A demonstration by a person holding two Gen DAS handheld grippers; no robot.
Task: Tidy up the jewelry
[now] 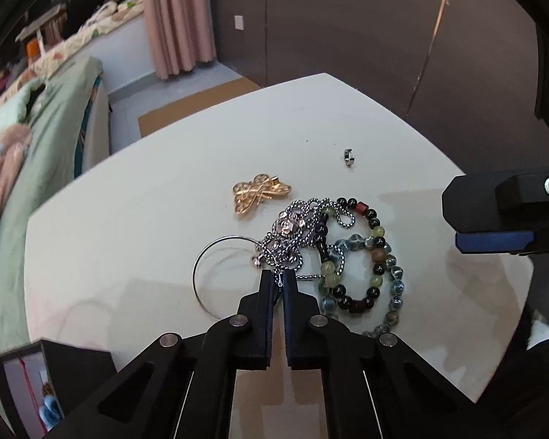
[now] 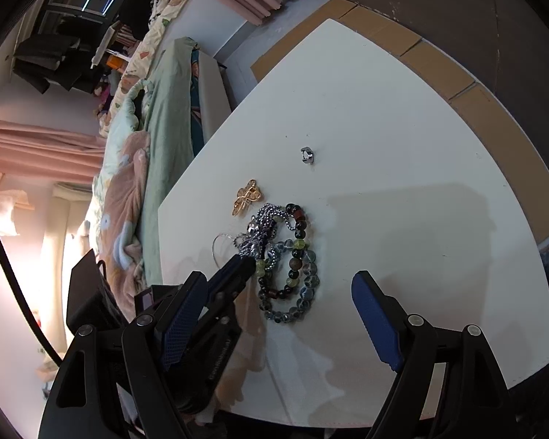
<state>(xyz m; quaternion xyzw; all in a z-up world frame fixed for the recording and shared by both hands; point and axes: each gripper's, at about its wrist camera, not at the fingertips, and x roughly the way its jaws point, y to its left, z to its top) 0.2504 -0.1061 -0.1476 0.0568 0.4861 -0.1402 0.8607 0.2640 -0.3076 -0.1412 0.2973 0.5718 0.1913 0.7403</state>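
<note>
A tangle of jewelry lies on the white table (image 1: 146, 201). A silver chain necklace (image 1: 296, 234) with a rose pendant overlaps two beaded bracelets (image 1: 377, 256) and a thin silver hoop (image 1: 201, 267). A gold butterfly brooch (image 1: 260, 194) and a small silver ring (image 1: 348, 156) lie apart, farther back. My left gripper (image 1: 278, 278) is shut on the chain's near end. My right gripper (image 2: 274, 303) is open, hovering above the table beside the pile; the bracelets (image 2: 296, 278) lie between its fingers (image 2: 377, 322). The left gripper (image 2: 243, 267) shows there too.
A bed with green and floral bedding (image 1: 36, 139) stands left of the table. Pink curtains (image 1: 175, 18) hang behind. Brown cardboard (image 2: 457, 84) lines the floor along the table's far edge. A dark box (image 1: 55, 373) sits at the near left.
</note>
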